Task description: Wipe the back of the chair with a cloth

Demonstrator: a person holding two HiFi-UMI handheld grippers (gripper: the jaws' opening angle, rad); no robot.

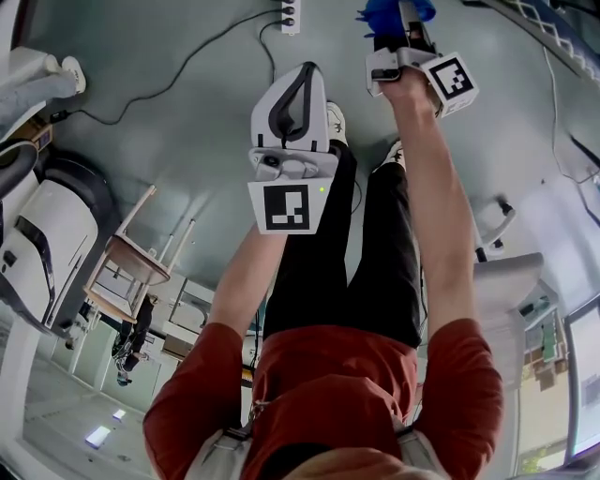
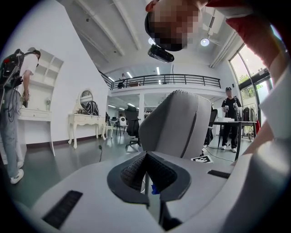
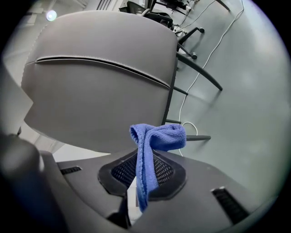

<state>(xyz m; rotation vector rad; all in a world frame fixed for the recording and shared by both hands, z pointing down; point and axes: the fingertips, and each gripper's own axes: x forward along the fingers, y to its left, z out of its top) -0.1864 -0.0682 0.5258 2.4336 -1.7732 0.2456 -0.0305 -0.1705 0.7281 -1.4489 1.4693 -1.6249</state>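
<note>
The grey padded chair back (image 3: 100, 82) fills the right gripper view, close ahead of the jaws, and rises just beyond the left jaws as well, chair back (image 2: 175, 123). My right gripper (image 3: 146, 154) is shut on a blue cloth (image 3: 157, 139), which bunches over the tips and hangs down between the pads. In the head view the right gripper (image 1: 398, 11) reaches farthest out with the blue cloth (image 1: 380, 14) at its tip. My left gripper (image 1: 307, 70) is held nearer, its pads meeting at the tips (image 2: 145, 155) with nothing between them.
Black chair legs (image 3: 200, 73) and a white cable (image 3: 191, 127) lie on the grey floor. A power strip (image 1: 291, 14) and a wooden chair (image 1: 131, 262) are nearby. Two people (image 2: 13, 113) (image 2: 229, 118), a white dresser (image 2: 86, 120) and a black office chair (image 2: 132, 127) stand farther off.
</note>
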